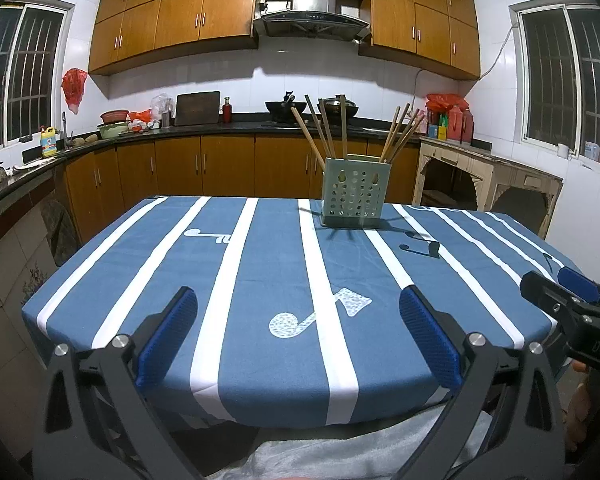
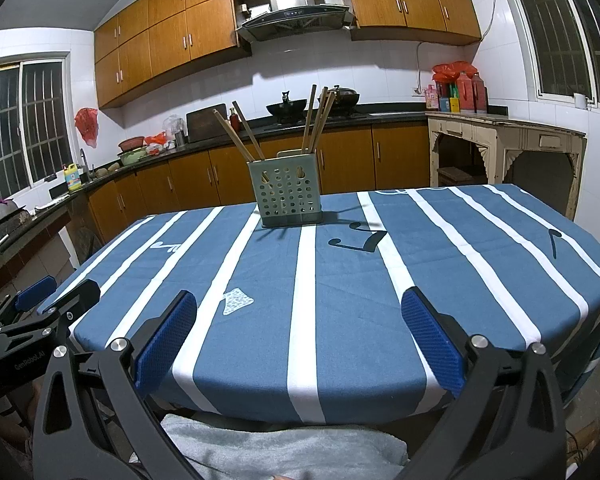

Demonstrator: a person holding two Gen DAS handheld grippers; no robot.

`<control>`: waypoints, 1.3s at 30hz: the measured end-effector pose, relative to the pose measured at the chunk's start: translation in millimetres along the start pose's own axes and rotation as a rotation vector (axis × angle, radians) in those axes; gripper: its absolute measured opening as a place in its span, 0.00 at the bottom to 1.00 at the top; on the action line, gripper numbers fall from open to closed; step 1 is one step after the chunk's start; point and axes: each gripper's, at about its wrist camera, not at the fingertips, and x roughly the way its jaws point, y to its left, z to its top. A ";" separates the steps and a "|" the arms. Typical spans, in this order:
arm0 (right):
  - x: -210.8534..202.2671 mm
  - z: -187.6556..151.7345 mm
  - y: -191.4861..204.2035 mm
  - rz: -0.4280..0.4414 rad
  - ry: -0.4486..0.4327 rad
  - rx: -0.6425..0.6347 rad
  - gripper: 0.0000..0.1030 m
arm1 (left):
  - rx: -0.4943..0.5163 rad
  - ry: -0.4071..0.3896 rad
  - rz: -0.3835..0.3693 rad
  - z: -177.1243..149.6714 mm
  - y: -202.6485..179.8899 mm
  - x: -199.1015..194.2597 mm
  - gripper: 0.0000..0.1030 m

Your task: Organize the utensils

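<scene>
The left gripper (image 1: 296, 308) is a black frame with triangular cut-outs and round silver screw heads at its joints. Its fingers (image 1: 168, 336) carry blue, finely ribbed pads. The right gripper (image 2: 298, 306) has the same build: black arms, silver screws, blue textured fingers (image 2: 430, 336). White lettering reading "GenRobot.AI" marks the left gripper's black body in the right wrist view; the right one's body shows the letters "DAS".

The surface (image 1: 260, 360) wears a blue cloth (image 2: 340, 320) with white stripes and music-note prints. Toward its far edge stands a pale green perforated holder (image 1: 355, 197), upright, with wooden chopsticks (image 1: 332, 128) leaning out of it in two bunches.
</scene>
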 end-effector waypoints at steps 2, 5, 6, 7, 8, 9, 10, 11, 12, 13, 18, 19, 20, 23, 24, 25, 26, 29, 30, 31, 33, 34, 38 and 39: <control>-0.4 0.0 0.3 0.000 0.000 0.000 0.98 | 0.001 -0.001 0.000 0.2 0.0 -0.1 0.96; 0.0 0.4 0.2 0.000 0.000 -0.001 0.98 | 0.001 0.001 0.000 0.3 0.0 0.0 0.96; -0.2 0.4 0.3 0.000 0.000 -0.001 0.98 | 0.002 0.001 0.000 0.3 0.0 0.0 0.96; -0.2 0.4 0.4 0.000 0.000 -0.001 0.98 | 0.001 0.000 0.001 0.6 -0.1 -0.2 0.96; -0.4 0.4 0.4 0.000 0.001 -0.001 0.98 | 0.001 0.000 0.001 0.3 0.2 -0.5 0.96; -0.4 0.5 0.3 0.000 0.001 -0.001 0.98 | 0.001 0.001 0.000 -0.1 0.8 0.2 0.96; 0.0 0.6 0.5 0.000 0.001 0.000 0.98 | 0.001 0.001 0.001 -0.2 0.8 0.2 0.96; 0.0 0.7 0.5 0.000 0.001 0.000 0.98 | 0.001 0.001 0.001 0.0 0.9 0.2 0.96; -0.4 0.7 0.6 0.000 0.001 0.000 0.98 | 0.001 0.002 0.001 -0.4 1.2 -0.1 0.96; -0.1 0.8 0.6 0.000 0.001 0.000 0.98 | 0.001 0.003 0.001 -1.6 2.0 0.9 0.96; -0.6 1.1 0.8 -0.001 0.001 0.000 0.98 | 0.002 0.003 0.000 -2.3 2.8 1.0 0.96; -0.5 1.3 0.7 -0.001 0.001 0.000 0.98 | 0.002 0.003 0.000 -1.5 2.3 1.2 0.96; -0.2 1.4 0.7 -0.001 0.001 0.000 0.98 | 0.002 0.003 0.000 -1.9 2.5 0.9 0.96; -0.7 1.5 0.8 0.000 0.001 0.001 0.98 | 0.002 0.004 0.000 -1.2 1.9 1.1 0.96; -0.4 1.7 0.8 0.000 0.002 0.000 0.98 | 0.002 0.004 0.000 -1.8 2.3 0.8 0.96; -0.6 1.7 0.9 0.000 0.002 0.000 0.98 | 0.002 0.004 0.000 -1.2 1.8 1.0 0.96; -0.4 1.9 0.8 -0.001 0.001 0.000 0.98 | 0.002 0.004 0.000 -1.5 2.0 0.8 0.96; -0.4 2.1 0.8 0.000 0.002 0.001 0.98 | 0.002 0.004 0.000 -2.3 1.8 1.8 0.96; -0.5 2.2 0.9 0.000 0.003 0.001 0.98 | 0.003 0.004 0.000 -3.0 2.2 1.5 0.96; -0.7 2.3 0.9 0.000 0.003 0.001 0.98 | 0.004 0.004 0.001 -3.0 2.0 1.5 0.96; -0.6 2.4 1.0 0.000 0.003 0.001 0.98 | 0.003 0.005 0.001 -2.1 1.5 1.7 0.96; -0.7 2.5 1.1 0.000 0.003 0.000 0.98 | 0.003 0.005 0.001 -2.3 1.7 1.6 0.96; -1.0 2.9 1.3 -0.001 0.002 0.001 0.98 | 0.003 0.005 0.001 -2.3 2.1 1.4 0.96; -0.9 3.0 1.4 -0.001 0.002 0.001 0.98 | 0.003 0.005 0.001 -1.6 2.0 1.6 0.96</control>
